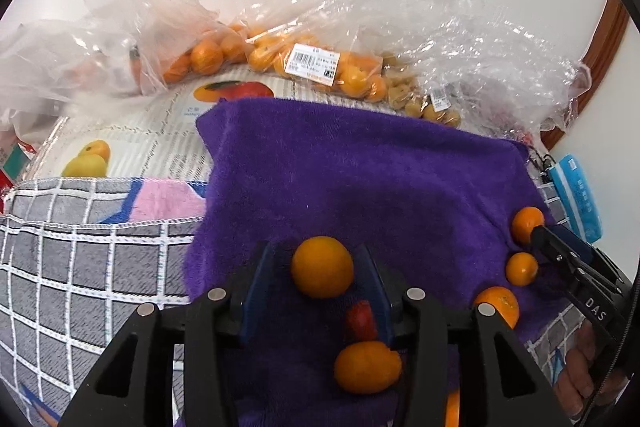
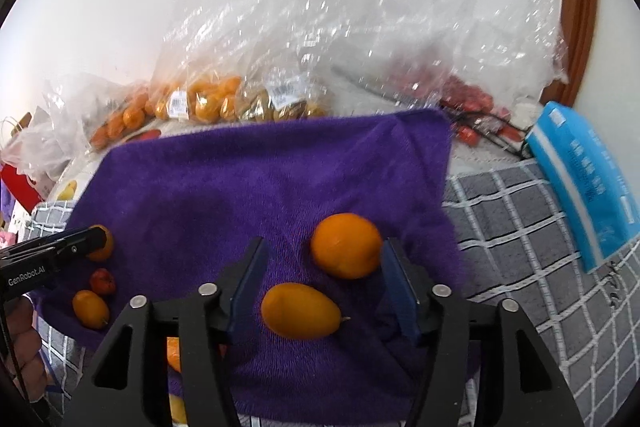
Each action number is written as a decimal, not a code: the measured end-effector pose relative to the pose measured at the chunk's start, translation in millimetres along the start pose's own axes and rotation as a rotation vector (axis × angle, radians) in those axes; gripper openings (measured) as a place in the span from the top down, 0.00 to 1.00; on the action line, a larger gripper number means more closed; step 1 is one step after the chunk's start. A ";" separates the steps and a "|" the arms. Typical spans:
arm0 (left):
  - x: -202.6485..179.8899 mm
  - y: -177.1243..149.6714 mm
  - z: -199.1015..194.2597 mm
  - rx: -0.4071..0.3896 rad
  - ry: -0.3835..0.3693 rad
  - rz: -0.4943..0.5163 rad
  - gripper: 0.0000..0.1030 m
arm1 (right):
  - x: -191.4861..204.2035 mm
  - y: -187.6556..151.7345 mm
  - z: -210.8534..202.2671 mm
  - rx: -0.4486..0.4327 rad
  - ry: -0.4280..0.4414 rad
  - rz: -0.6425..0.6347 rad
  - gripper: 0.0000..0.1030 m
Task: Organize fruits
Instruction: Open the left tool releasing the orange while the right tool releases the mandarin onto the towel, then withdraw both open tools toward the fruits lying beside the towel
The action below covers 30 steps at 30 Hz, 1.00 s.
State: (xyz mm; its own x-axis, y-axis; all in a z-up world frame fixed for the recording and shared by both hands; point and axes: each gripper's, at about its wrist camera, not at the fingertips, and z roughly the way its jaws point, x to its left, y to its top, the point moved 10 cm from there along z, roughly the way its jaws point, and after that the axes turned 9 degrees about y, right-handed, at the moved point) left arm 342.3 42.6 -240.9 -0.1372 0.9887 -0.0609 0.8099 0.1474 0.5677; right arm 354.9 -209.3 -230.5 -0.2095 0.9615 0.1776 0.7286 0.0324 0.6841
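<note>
A purple towel (image 1: pixel 360 179) (image 2: pixel 260 179) carries several loose fruits. My left gripper (image 1: pixel 316 259) is open, and a round orange (image 1: pixel 322 267) rests on the towel between its blue pads with a thin gap on each side. Closer to the camera lie a small red fruit (image 1: pixel 362 321) and an oval orange fruit (image 1: pixel 367 367). My right gripper (image 2: pixel 325 247) is open wide around another orange (image 2: pixel 346 245), which sits by the right pad. An oval orange fruit (image 2: pixel 300 311) lies just behind it. Each gripper shows side-on at the edge of the other's view.
Clear plastic bags of oranges (image 1: pixel 280 55) and small brown fruits (image 1: pixel 420 99) line the back wall, with red fruits (image 2: pixel 468 95) bagged at the right. A blue packet (image 2: pixel 584 179) lies right of the towel. A grey checked cloth (image 1: pixel 80 267) covers the surface. A hand (image 1: pixel 580 367) holds the right gripper.
</note>
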 end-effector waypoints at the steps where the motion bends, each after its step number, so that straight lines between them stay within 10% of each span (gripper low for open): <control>1: 1.1 0.1 -4.7 -0.004 0.001 -0.004 0.58 | 0.8 1.0 -4.9 -0.008 -0.001 0.000 0.37; 20: 4.8 -56.6 -109.8 -0.103 -0.013 0.006 0.58 | 40.6 -27.8 -114.4 -0.114 -0.019 -0.018 0.35; 30: 20.2 -125.5 -84.3 -0.022 0.014 0.008 0.58 | 59.0 -79.2 -115.2 -0.051 -0.006 -0.066 0.35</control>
State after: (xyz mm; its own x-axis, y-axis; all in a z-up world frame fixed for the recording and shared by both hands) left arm 189.9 41.6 -244.2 -0.1390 0.9893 -0.0448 0.7986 0.1387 0.5857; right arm 209.7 -186.6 -192.8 -0.2514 0.9595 0.1268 0.6791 0.0816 0.7295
